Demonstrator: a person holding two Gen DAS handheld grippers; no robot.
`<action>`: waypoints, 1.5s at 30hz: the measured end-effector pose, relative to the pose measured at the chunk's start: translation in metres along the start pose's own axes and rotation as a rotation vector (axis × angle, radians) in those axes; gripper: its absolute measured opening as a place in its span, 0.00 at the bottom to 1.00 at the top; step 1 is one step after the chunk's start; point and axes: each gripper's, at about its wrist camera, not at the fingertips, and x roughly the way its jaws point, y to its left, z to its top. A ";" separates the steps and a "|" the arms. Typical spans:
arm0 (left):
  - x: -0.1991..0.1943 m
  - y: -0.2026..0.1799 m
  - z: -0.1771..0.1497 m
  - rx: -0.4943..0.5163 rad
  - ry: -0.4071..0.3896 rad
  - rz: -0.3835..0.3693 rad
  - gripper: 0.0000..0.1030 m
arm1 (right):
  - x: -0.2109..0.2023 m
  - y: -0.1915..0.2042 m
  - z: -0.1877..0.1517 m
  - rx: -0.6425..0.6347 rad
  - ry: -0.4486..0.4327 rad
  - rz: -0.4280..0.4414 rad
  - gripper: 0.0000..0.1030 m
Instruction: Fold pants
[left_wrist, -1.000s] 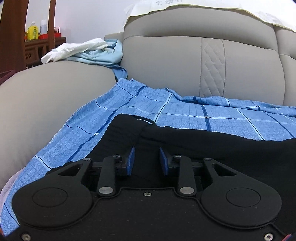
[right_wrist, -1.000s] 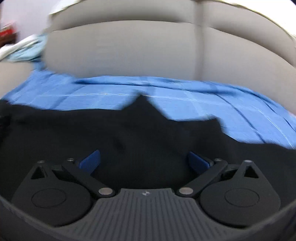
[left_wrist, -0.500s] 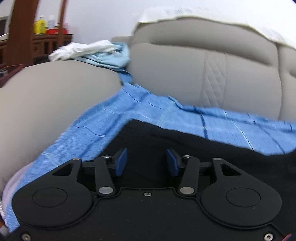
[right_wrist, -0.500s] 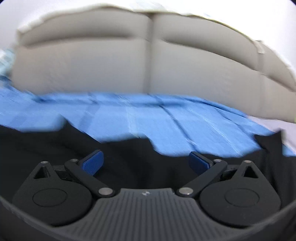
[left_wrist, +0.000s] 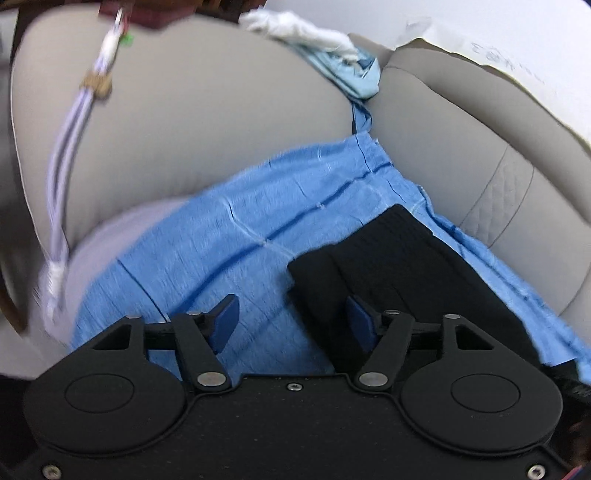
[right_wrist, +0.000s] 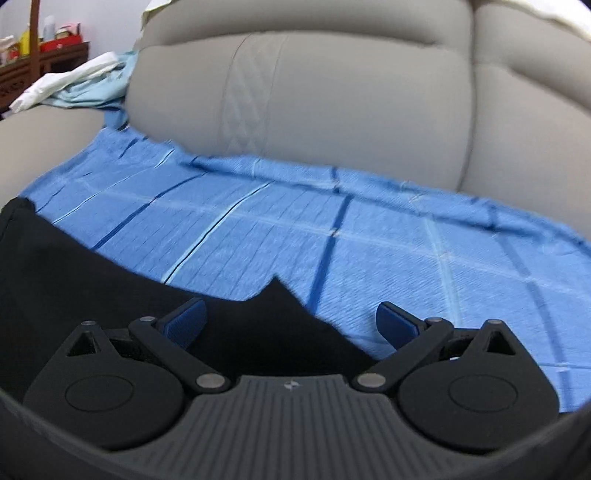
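Observation:
Black pants (left_wrist: 399, 273) lie on a blue checked sheet (left_wrist: 229, 243) over the sofa seat. In the left wrist view the ribbed end of the pants rests by my left gripper (left_wrist: 291, 314), whose jaws are opening; the near corner of the cloth lies between the blue pads without being pressed. In the right wrist view the pants (right_wrist: 110, 295) fill the lower left, and a pointed fold of cloth rises between the wide-apart pads of my right gripper (right_wrist: 291, 317), which is open and grips nothing.
The grey sofa armrest (left_wrist: 192, 110) bulges at the left, the backrest (right_wrist: 332, 92) stands behind. White and light-blue clothes (left_wrist: 325, 48) are heaped on the armrest top. A pale cable (left_wrist: 70, 147) hangs over the armrest. A wooden sideboard (right_wrist: 33, 62) stands far left.
My left gripper has swung left and rolled, now facing the armrest, and its jaws have widened off the pants. The right gripper's view has swung back leftward; its jaws stay wide.

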 end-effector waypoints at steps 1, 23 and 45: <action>0.005 0.003 0.000 -0.017 0.018 -0.012 0.63 | 0.004 -0.005 -0.002 0.021 -0.002 0.034 1.00; 0.029 -0.018 0.010 -0.082 -0.053 -0.099 0.14 | 0.003 0.004 0.006 0.004 -0.080 0.143 0.14; 0.038 -0.029 0.068 0.082 -0.236 0.174 0.49 | 0.004 0.035 0.054 0.101 -0.149 -0.068 0.62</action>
